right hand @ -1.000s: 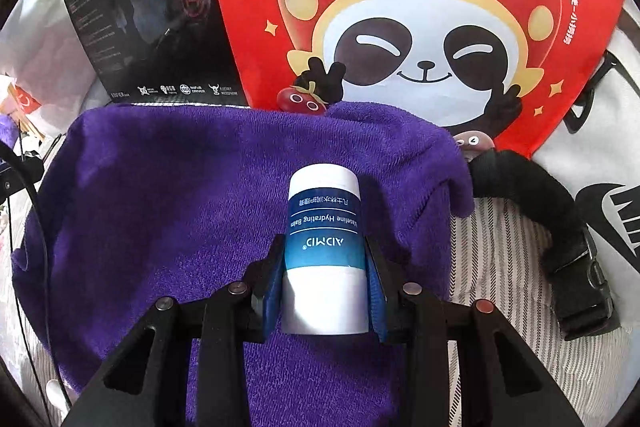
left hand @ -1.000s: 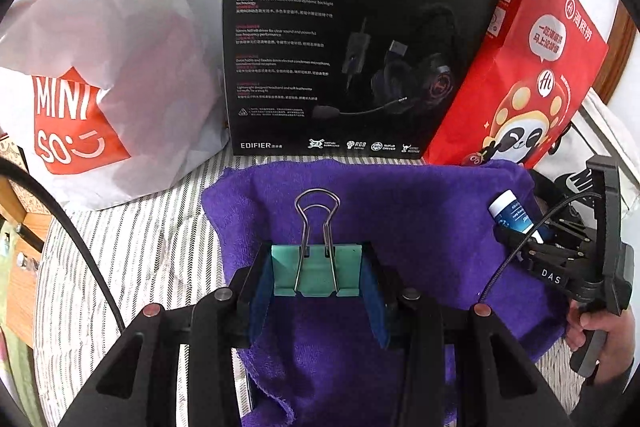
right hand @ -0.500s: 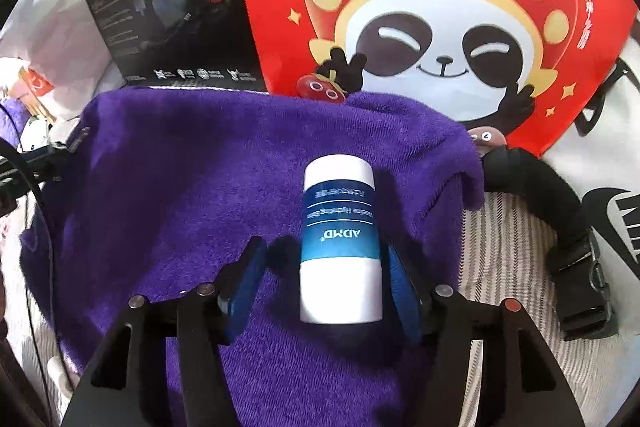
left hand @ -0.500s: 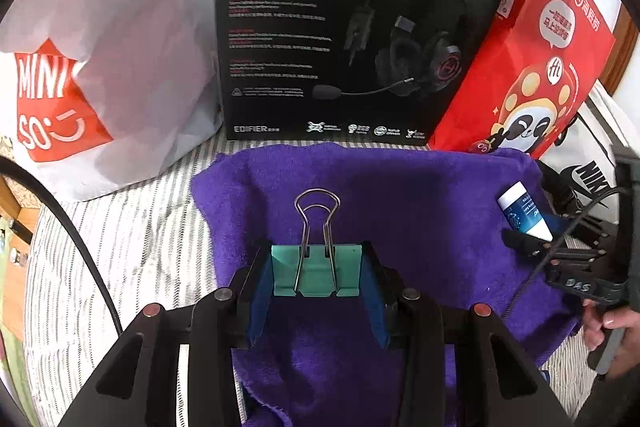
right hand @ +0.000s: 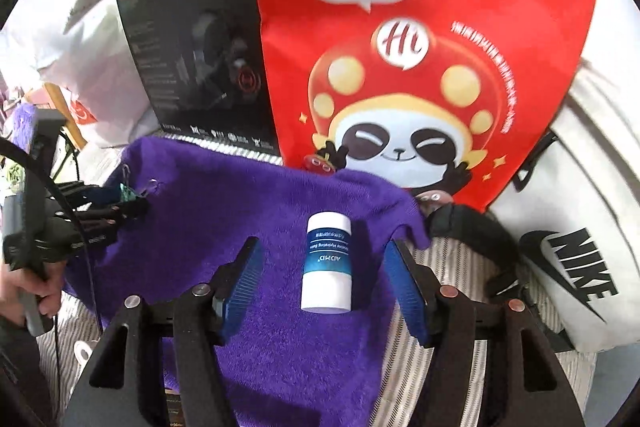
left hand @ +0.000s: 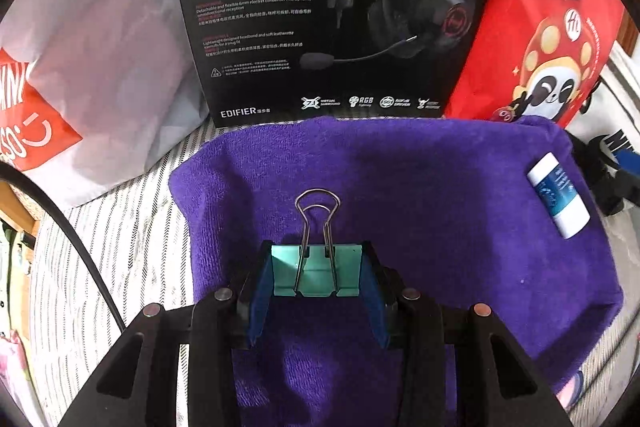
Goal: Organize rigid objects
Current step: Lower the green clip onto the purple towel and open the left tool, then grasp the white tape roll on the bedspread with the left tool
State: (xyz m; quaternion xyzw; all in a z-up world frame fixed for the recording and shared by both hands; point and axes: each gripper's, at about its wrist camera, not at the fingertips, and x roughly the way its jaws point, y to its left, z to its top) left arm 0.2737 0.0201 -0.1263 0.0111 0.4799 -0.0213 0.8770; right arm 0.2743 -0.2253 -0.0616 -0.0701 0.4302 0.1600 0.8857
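My left gripper (left hand: 316, 261) is shut on a teal binder clip (left hand: 316, 273), wire handles pointing forward, just above a purple towel (left hand: 420, 187). A white and blue balm tube (right hand: 327, 263) lies on the towel's right part (right hand: 208, 227), also seen in the left wrist view as the tube (left hand: 558, 195). My right gripper (right hand: 323, 245) hovers over it with its jaws opening. The tube lies between the blue pads (right hand: 244, 275) with a gap on each side. In the right wrist view the left gripper (right hand: 128, 203) with the clip (right hand: 127, 191) sits at the towel's left edge.
Behind the towel stand a black headset box (left hand: 332, 15), a red panda bag (left hand: 540, 27) and a white MINISO bag (left hand: 100, 47). A black buckled strap (right hand: 480, 231) and a white Nike bag (right hand: 580, 267) lie to the right. Striped bedding (left hand: 120, 227) surrounds the towel.
The right gripper's jaws let go of the tube and the gripper rose and drew back, leaving the tube on the towel. The left gripper sank toward the towel with the clip.
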